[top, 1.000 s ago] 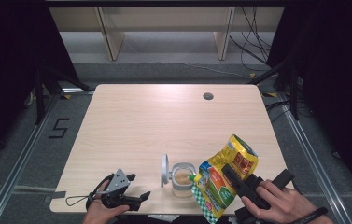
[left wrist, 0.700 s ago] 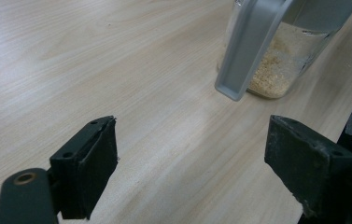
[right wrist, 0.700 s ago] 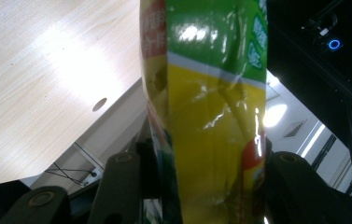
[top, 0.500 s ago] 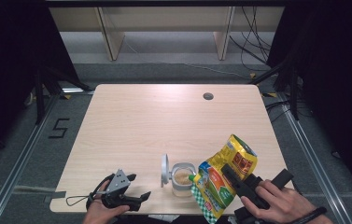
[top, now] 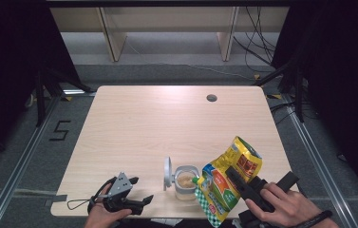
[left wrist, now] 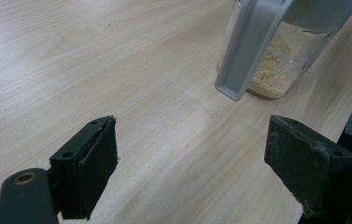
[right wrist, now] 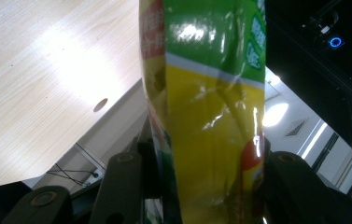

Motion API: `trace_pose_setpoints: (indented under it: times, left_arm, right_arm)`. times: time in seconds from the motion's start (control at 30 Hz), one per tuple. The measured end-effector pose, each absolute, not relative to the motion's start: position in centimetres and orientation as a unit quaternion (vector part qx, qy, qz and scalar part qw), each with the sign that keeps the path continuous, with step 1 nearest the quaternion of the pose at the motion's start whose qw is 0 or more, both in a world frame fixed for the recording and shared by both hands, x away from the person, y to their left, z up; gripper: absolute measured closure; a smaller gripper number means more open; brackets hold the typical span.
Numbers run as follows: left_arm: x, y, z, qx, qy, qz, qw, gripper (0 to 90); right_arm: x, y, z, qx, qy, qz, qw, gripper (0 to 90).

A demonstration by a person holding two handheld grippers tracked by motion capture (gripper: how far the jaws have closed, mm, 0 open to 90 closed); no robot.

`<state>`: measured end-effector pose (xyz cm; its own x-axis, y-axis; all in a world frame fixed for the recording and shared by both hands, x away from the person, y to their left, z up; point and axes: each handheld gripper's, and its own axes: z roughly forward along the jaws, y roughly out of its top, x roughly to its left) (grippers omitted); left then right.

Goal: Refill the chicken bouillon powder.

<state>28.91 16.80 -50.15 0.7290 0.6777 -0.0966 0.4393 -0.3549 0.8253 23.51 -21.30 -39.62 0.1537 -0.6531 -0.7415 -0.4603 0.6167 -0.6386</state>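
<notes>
While the right gripper [top: 243, 187] clamps its jaws on the tilted refill pouch [top: 226, 183], spout at the jar [top: 184, 183] mouth, filling appears partway: granules inside, lid [top: 167, 173] open. The left gripper [top: 134, 192] rests on the desk [top: 167, 123], jaws apart, empty.

The left tool [top: 141, 190] is held low at the near left edge of the counter [top: 167, 123] by the left hand [top: 101, 216], its jaws spread wide apart with nothing between them. The right tool [top: 236, 178] is gripped by the right hand [top: 283, 209] at the near right, angled up and leftward, its jaws clamped on a pouch [top: 226, 183].
</notes>
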Motion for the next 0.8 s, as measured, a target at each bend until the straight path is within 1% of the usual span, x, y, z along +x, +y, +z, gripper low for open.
trace_pose_setpoints:
  times: [0.13,0.17,0.43,0.47,0.53,0.57,0.6,0.63,0.7,0.73,0.8]
  left_arm:
    - [28.91,16.78,-50.17,0.812,0.345,0.131,0.453,16.7]
    - [28.92,16.79,-50.16,0.812,0.343,0.132,0.453,16.7]
    - [28.93,16.80,-50.17,0.813,0.344,0.130,0.451,16.8]
    - [28.92,16.78,-50.19,0.812,0.345,0.132,0.452,16.7]
    - [28.93,16.72,-50.21,0.810,0.343,0.135,0.455,16.7]
    - [28.94,16.74,-50.19,0.812,0.341,0.136,0.454,16.7]
    - [28.98,16.76,-50.18,0.813,0.339,0.137,0.454,16.7]
    - [28.98,16.77,-50.18,0.813,0.339,0.137,0.454,16.7]
    - [28.94,16.82,-50.16,0.813,0.344,0.130,0.451,16.8]
    - [28.94,16.82,-50.16,0.813,0.344,0.130,0.451,16.8]
    - [28.91,16.75,-50.18,0.811,0.346,0.130,0.453,16.7]
  right_arm:
    - [23.52,-21.30,-39.55,-0.427,0.649,-0.074,0.625,62.9]
    - [23.41,-21.16,-39.13,-0.443,0.640,-0.108,0.619,62.9]
    - [23.42,-21.29,-39.10,-0.441,0.640,-0.107,0.620,62.9]
    - [23.54,-21.50,-39.52,-0.419,0.652,-0.071,0.628,62.9]
    - [23.57,-21.56,-39.42,-0.419,0.652,-0.075,0.627,62.9]
    - [23.49,-21.45,-38.99,-0.437,0.641,-0.110,0.621,62.9]
    - [23.49,-21.50,-38.95,-0.432,0.641,-0.106,0.625,63.0]
    - [23.61,-21.61,-39.31,-0.419,0.650,-0.077,0.629,62.9]
    - [23.61,-21.58,-39.24,-0.420,0.649,-0.077,0.629,63.0]
    - [23.52,-21.42,-38.82,-0.437,0.642,-0.110,0.621,62.9]
    - [23.61,-21.51,-39.23,-0.417,0.652,-0.076,0.628,63.0]
